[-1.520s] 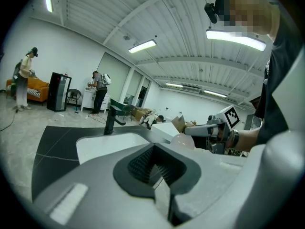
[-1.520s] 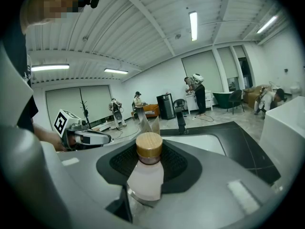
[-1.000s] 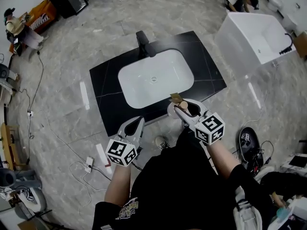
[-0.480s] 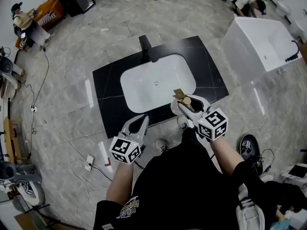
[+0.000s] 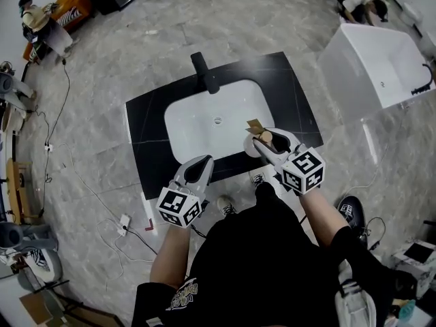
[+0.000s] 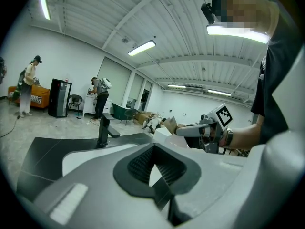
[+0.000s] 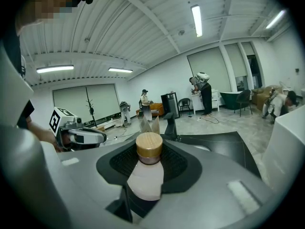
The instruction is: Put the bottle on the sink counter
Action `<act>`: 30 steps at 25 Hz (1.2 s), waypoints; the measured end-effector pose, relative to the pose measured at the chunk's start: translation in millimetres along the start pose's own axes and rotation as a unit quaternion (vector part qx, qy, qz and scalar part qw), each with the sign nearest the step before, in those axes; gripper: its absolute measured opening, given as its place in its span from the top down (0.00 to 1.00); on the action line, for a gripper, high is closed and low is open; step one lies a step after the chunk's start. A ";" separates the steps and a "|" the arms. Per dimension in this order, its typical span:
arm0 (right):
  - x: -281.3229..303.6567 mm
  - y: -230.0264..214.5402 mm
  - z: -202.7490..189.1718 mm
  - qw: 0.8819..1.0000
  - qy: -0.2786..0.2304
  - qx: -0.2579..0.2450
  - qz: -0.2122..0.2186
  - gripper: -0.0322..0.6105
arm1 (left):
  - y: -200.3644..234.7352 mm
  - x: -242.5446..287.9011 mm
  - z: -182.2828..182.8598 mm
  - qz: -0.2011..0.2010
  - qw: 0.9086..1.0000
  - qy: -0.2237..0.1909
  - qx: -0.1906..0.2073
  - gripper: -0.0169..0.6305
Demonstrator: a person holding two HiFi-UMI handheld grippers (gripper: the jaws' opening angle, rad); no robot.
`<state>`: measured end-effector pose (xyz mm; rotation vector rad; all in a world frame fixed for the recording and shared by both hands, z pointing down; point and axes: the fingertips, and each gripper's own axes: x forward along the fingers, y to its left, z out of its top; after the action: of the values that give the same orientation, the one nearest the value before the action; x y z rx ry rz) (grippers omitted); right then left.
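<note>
A: What's the left gripper [image 5: 204, 161] doing?
B: Jaws together at the tips, nothing in them. It hangs over the front edge of the black tabletop [image 5: 146, 142]. Its own view catches the faucet [image 6: 106, 130] and the right gripper [image 6: 180, 130] side-on.
A: And the bottle [image 7: 145, 175]?
B: Clamped in the right gripper's jaws, held in the air. In the head view it sits over the right front rim of the basin [image 5: 204, 125]. That view shows only the tan cap [image 5: 266, 137]; the right gripper view adds the pale pink body.
A: Any writing?
B: Just square patterns on the cubes [image 5: 178, 208]. Shirt print [image 5: 180, 295] too small to read.
A: Far right?
B: White tub [image 5: 381, 67].
</note>
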<state>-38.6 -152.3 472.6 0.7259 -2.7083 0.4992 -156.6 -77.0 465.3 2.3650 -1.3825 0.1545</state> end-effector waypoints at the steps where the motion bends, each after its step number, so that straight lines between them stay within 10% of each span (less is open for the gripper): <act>1: 0.6 -6.5 0.3 1.000 0.000 0.001 0.001 0.69 | -0.7 7.4 1.2 0.000 1.000 0.001 -0.001 0.97; 30: 51.3 -193.3 5.3 1.000 0.017 -0.002 0.002 0.70 | 11.8 163.8 3.5 0.033 0.999 0.019 -0.036 0.97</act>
<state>19.3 -333.2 535.2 0.7055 -2.6796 0.5010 -84.2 -216.6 512.6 2.2478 -1.4251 0.1636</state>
